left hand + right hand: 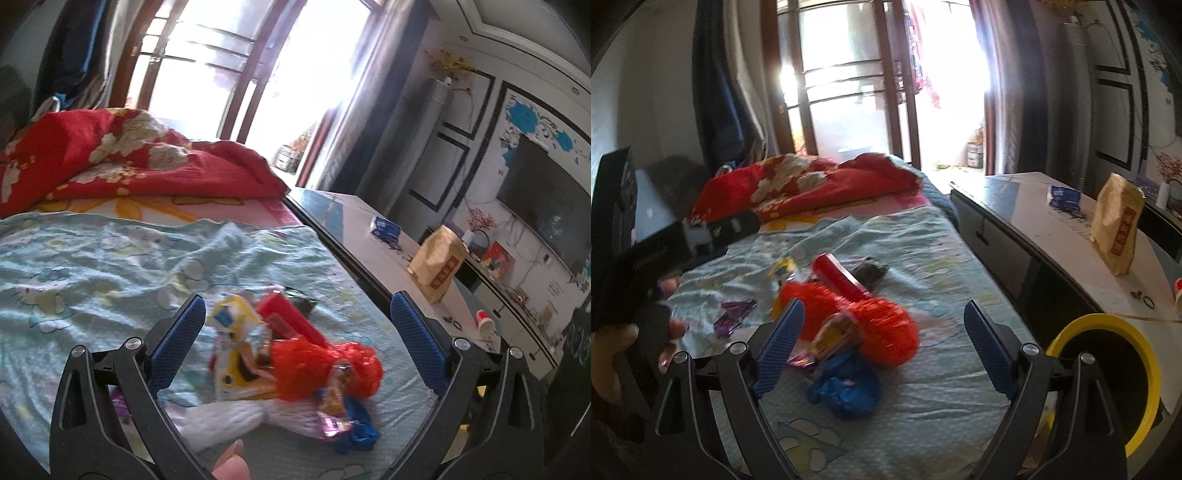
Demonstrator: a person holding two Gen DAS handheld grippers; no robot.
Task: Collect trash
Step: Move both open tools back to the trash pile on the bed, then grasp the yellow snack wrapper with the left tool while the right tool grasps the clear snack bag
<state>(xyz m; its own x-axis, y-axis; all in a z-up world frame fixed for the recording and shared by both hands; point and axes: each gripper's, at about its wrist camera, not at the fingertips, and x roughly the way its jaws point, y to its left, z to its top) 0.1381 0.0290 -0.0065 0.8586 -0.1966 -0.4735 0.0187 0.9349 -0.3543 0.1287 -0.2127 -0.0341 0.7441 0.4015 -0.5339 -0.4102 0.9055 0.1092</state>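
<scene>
A heap of trash lies on the light blue bed sheet (92,266). In it are a crumpled orange plastic bag (325,365), a yellow-and-white wrapper (236,343), a red box (291,321), a blue plastic bag (846,391) and a shiny snack wrapper (332,406). A purple wrapper (733,314) lies apart at the left. My left gripper (299,354) hangs open over the heap, nothing between its fingers. My right gripper (886,343) is open too, just before the orange plastic bag (882,328). A yellow-rimmed bin (1108,373) stands at the right of the bed.
A red floral quilt (122,158) is bunched at the far end of the bed. Beside the bed runs a low cabinet (369,236) with a tan paper bag (439,266), a blue packet (384,227) and a paper cup (485,323). A person's hand (613,350) holds the left gripper's handle.
</scene>
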